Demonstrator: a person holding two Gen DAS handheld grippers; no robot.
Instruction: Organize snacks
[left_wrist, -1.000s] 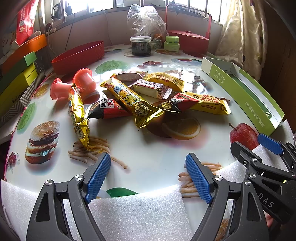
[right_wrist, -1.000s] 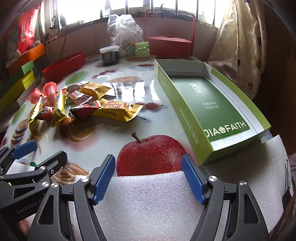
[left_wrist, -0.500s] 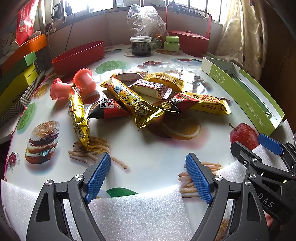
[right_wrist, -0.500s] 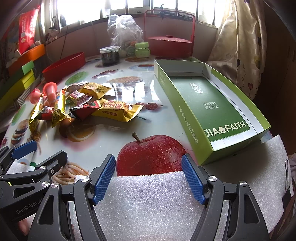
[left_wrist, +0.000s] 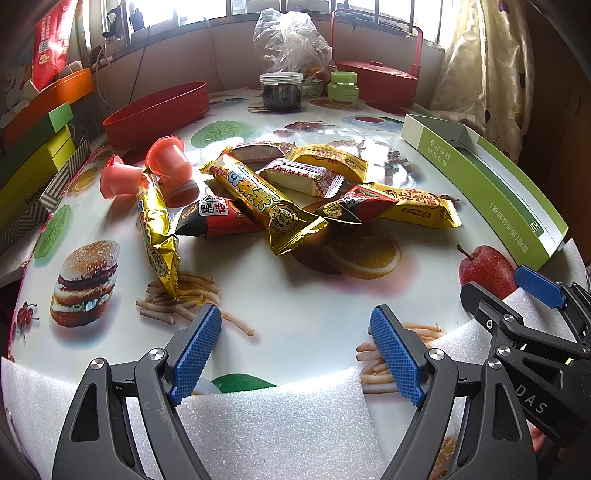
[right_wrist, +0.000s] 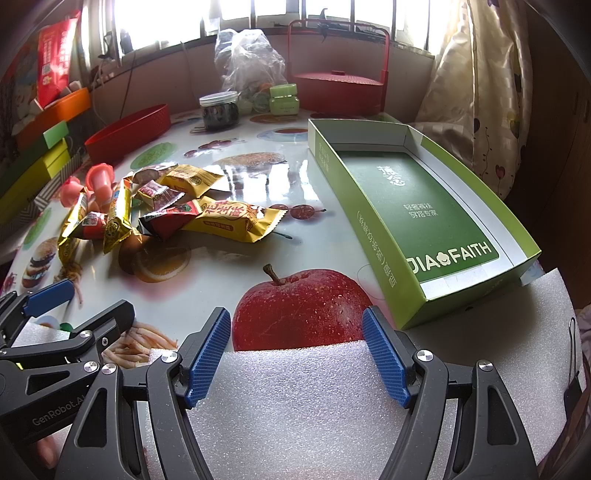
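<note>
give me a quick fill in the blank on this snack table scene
1. The green box holds ____ snacks.
2. The two jelly cups are coloured ____.
3. Both tongs, left and right, are ____.
4. The dark jar stands beside a small ____ jar.

Missing words: no; pink; open; green

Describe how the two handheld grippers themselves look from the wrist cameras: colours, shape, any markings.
Both are alike: the left gripper and right gripper have black plastic frames with triangular cut-outs and silver screws, each ending in two fingers faced with blue cross-hatched pads. White lettering is partly readable: "GenRobot" on the left gripper's body, "DAS" on the right gripper's. No cables or sleeves are clearly visible.
</note>
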